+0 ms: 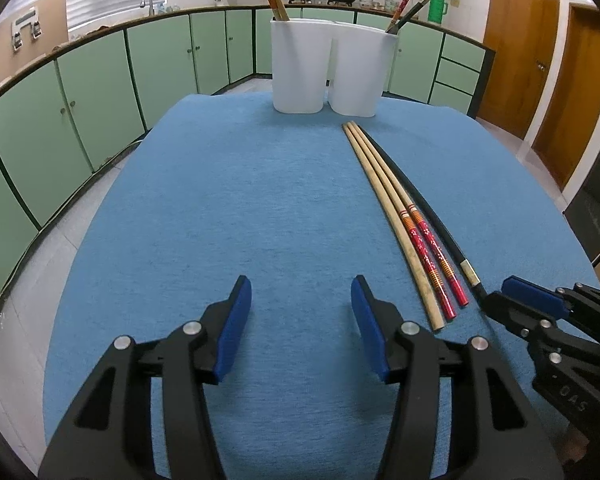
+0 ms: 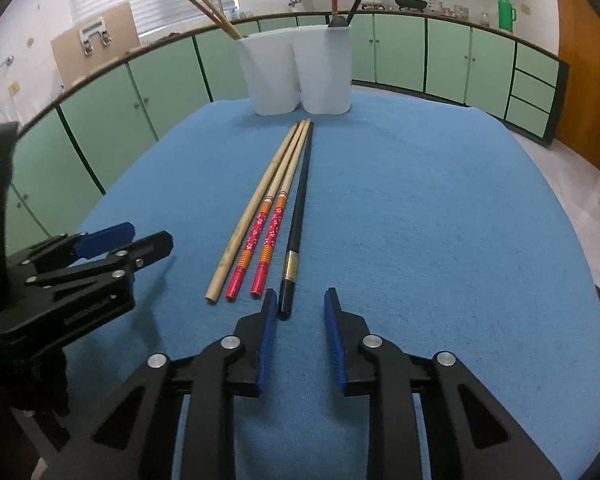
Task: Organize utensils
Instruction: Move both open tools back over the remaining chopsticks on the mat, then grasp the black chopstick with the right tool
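Four chopsticks at 12 o'clock: plain bamboo (image 2: 244,224), two red-patterned ones (image 2: 266,236), black one (image 2: 296,224). Left tongs (image 1: 301,312) and right tongs (image 2: 301,320) both parted, empty.

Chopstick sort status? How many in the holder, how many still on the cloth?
Done: the white holder has two plain wooden chopsticks in one cup, a red and a black in the other. In hand: nothing; the right gripper is open near the black chopstick. Left: four on the blue cloth.
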